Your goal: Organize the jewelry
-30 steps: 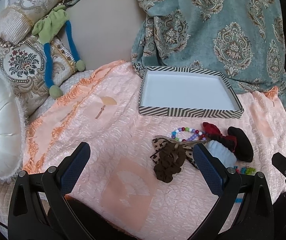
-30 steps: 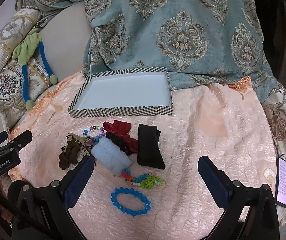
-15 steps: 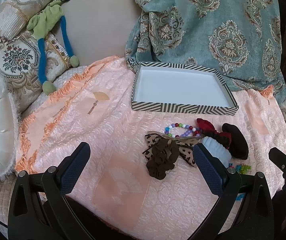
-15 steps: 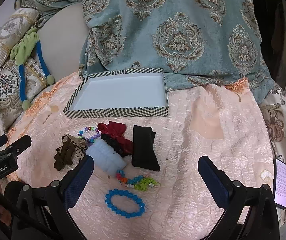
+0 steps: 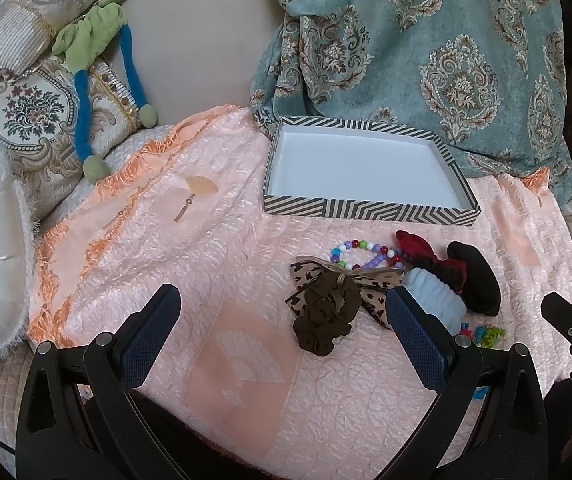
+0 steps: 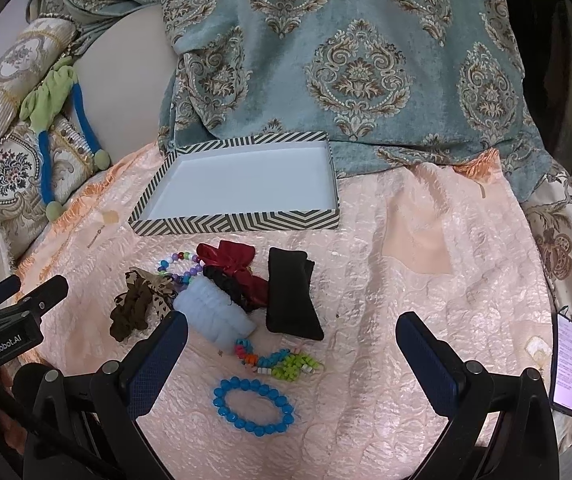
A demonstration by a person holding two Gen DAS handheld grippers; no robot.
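Observation:
A striped box [image 5: 370, 212] [image 6: 238, 222] with a white inside sits empty on the peach quilt. In front of it lies a pile: a multicolour bead bracelet [image 5: 360, 252] [image 6: 178, 266], a brown scrunchie [image 5: 324, 316] [image 6: 132, 312] on a leopard bow, a pale blue scrunchie [image 6: 214, 314], a red bow [image 6: 230, 258], a black pouch [image 6: 290, 300]. A blue bead bracelet [image 6: 254, 406] and a bright bead chain [image 6: 282, 362] lie nearest. My left gripper [image 5: 282, 320] is open, above the quilt left of the pile. My right gripper [image 6: 292, 352] is open over the blue bracelet.
Patterned cushions [image 5: 26, 120] and a green and blue soft toy [image 5: 94, 44] line the left side. A teal patterned cloth [image 6: 346, 60] hangs behind the box. A lit phone [image 6: 566, 364] lies at the quilt's right edge. The left gripper's body [image 6: 6, 328] shows at the right view's left edge.
Both grippers have edged forward and a little lower toward the pile, which now looks larger. Nothing on the quilt has moved, and both stay open.

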